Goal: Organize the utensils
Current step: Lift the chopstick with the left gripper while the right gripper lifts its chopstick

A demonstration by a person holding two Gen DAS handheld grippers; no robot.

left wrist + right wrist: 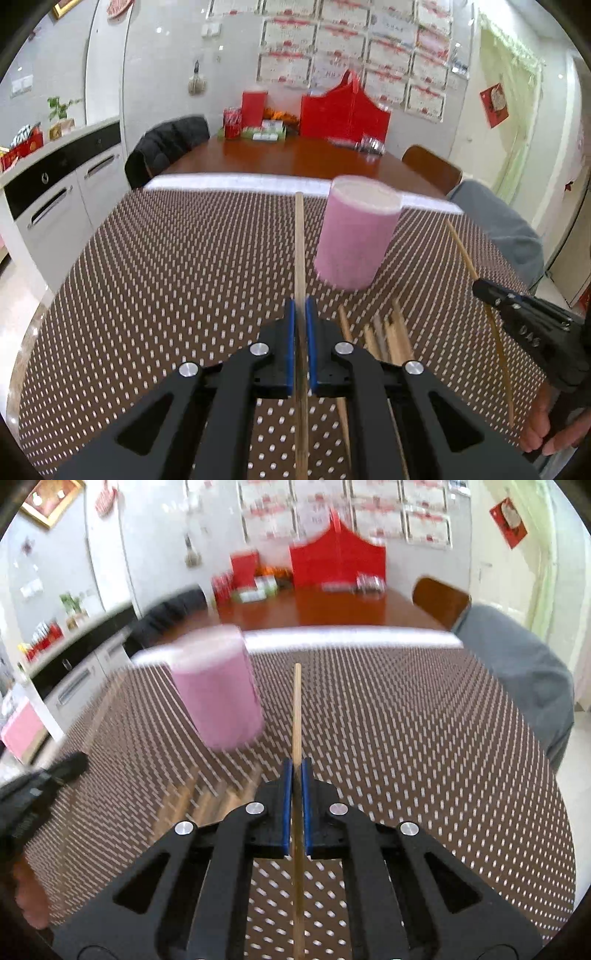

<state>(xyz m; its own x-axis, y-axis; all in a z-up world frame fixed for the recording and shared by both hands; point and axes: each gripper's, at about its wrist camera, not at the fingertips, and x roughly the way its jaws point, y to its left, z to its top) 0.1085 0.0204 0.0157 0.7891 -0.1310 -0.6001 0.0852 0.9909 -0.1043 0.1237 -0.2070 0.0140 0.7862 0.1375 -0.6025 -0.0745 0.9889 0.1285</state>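
Note:
My left gripper (pixel 300 308) is shut on a wooden chopstick (pixel 299 243) that points forward above the mat. A pink cup (pixel 354 236) stands just ahead to its right. Several loose chopsticks (pixel 388 336) lie on the mat under my right finger. My right gripper (pixel 296 768) is shut on another chopstick (pixel 296 709); it also shows in the left wrist view (pixel 495 295) at the right, its chopstick (pixel 461 251) slanting up. The pink cup (pixel 218 690) stands ahead to the left of it, blurred.
A brown mat with white dots (pixel 166 277) covers the near end of a wooden table (pixel 295 158). Red boxes and a can (pixel 232 123) stand at the far end. Chairs stand at both sides; white cabinets (pixel 62 199) at left.

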